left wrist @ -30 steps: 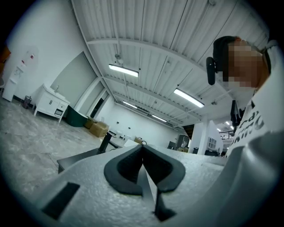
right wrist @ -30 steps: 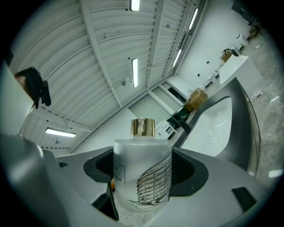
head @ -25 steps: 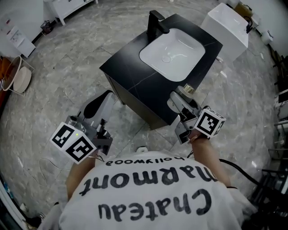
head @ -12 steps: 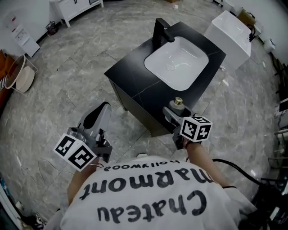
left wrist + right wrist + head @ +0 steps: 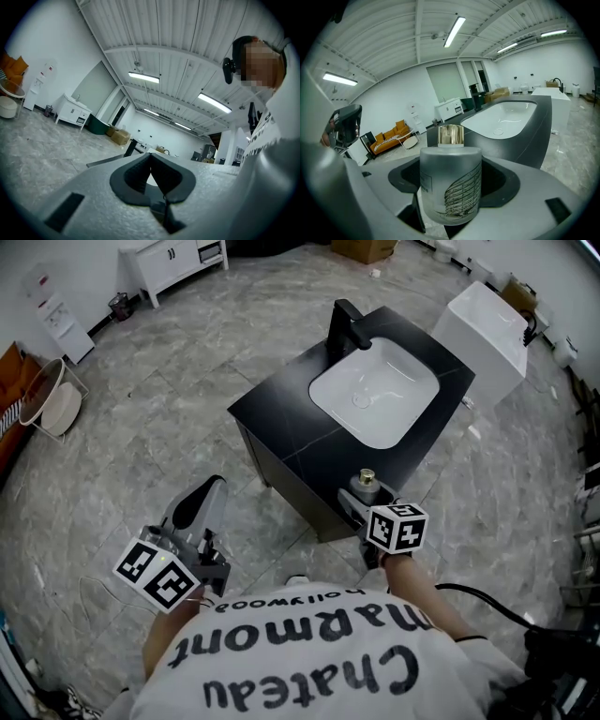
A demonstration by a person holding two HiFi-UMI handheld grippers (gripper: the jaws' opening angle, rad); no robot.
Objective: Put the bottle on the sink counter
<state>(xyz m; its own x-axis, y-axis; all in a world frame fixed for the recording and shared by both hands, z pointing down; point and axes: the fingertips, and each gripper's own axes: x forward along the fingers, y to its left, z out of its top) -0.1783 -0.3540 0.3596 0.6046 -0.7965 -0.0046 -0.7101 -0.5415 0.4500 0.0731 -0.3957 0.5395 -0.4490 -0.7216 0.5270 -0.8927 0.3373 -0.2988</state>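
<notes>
A frosted grey bottle (image 5: 450,183) with a gold cap stands upright between the jaws of my right gripper (image 5: 451,187), which is shut on it. In the head view the bottle's gold cap (image 5: 367,477) shows just past the right gripper (image 5: 359,495), at the near edge of the black sink counter (image 5: 281,423). A white basin (image 5: 375,395) and a black tap (image 5: 351,324) sit in that counter. My left gripper (image 5: 197,507) hangs low at the left over the floor, jaws closed together on nothing (image 5: 154,180).
A white block-shaped unit (image 5: 487,329) stands right of the counter. A white cabinet (image 5: 178,261) is at the far wall, a round rack (image 5: 47,399) at the left. Grey marble floor surrounds the counter.
My right gripper with the bottle has moved left and closer to the counter's near edge. The view has shifted so the counter sits nearer the middle. The left gripper stays low.
</notes>
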